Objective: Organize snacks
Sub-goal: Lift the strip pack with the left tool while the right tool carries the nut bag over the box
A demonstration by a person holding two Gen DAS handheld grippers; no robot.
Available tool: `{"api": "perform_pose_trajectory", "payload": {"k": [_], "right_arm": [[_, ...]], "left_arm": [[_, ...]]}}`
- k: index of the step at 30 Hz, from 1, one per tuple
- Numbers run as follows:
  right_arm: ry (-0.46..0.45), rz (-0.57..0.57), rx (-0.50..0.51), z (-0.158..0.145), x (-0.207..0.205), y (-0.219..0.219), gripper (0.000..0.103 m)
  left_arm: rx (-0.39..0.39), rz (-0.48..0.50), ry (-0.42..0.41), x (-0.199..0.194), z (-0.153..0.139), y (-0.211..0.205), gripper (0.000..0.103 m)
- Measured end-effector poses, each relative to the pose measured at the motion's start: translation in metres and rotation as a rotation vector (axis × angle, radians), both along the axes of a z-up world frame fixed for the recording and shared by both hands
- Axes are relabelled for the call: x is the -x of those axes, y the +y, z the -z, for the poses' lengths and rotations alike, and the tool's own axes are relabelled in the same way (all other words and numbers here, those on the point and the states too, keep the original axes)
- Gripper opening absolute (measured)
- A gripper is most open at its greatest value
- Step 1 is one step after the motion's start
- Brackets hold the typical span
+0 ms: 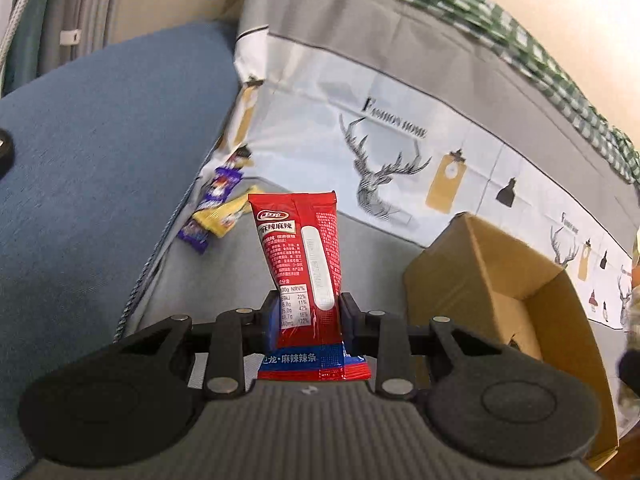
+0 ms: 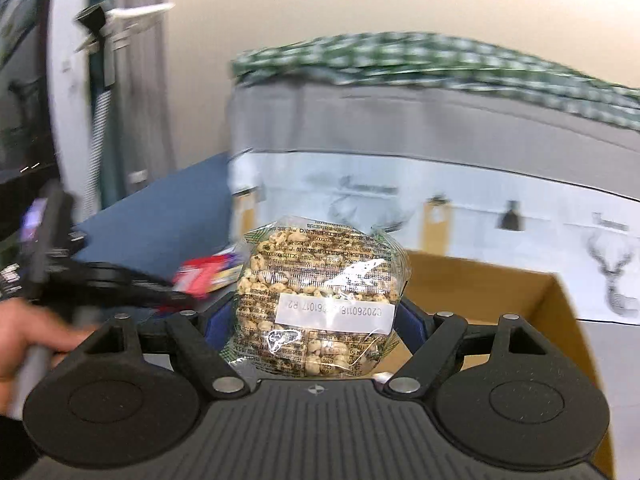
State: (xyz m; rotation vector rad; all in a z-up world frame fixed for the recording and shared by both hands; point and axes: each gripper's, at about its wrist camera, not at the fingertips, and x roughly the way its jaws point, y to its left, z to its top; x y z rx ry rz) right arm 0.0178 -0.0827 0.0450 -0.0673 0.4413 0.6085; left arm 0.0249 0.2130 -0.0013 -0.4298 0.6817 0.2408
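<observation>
On the far left of the left wrist view lay a blue cushion [image 1: 92, 152], and just right of its edge a small heap of purple and yellow snack packets [image 1: 218, 208] rested against the printed sofa cover [image 1: 400, 92], on the grey seat [image 1: 224, 280]. In the middle, the left gripper [image 1: 307, 312] was clamped on a red spicy-strip packet [image 1: 298, 256], its two pads pressing the lower part of the wrapper from either side; the packet stood upright, a little tilted, with its blue-banded end nearest the camera. To the right of it sat an open cardboard box [image 1: 520, 280] on the seat, near the deer-print backrest. A green checked cloth [image 1: 500, 12] ran along the top of the backrest.

In the right wrist view, blurred by motion, a hand [image 2: 24, 340] at the far left held the handle of the other gripper, whose dark arm reached toward the centre with a red packet at its tip. In the middle, the right gripper [image 2: 316, 320] gripped a clear bag of puffed grain snacks [image 2: 320, 292], its blue-lined fingers wide apart and pressing the bag's sides; a white label with printed code crossed the bag's front. Behind and to the right was the cardboard box [image 2: 520, 300], with the bag held near its left rim. I could not tell whether the bag was over the box opening.
</observation>
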Motion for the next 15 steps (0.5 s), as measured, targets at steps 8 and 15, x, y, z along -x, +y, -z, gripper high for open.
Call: {"api": "perform_pose_trajectory", "payload": {"k": [8, 15], "right_arm": [[0.049, 0.189, -0.075, 0.025, -0.027, -0.055, 0.082], [0.052, 0.289, -0.083, 0.034, -0.035, -0.094, 0.082]], "left_arm": [[-0.022, 0.056, -0.092, -0.012, -0.014, -0.037, 0.033], [-0.027, 0.125, -0.166, -0.021, -0.021, -0.071, 0.033]]}}
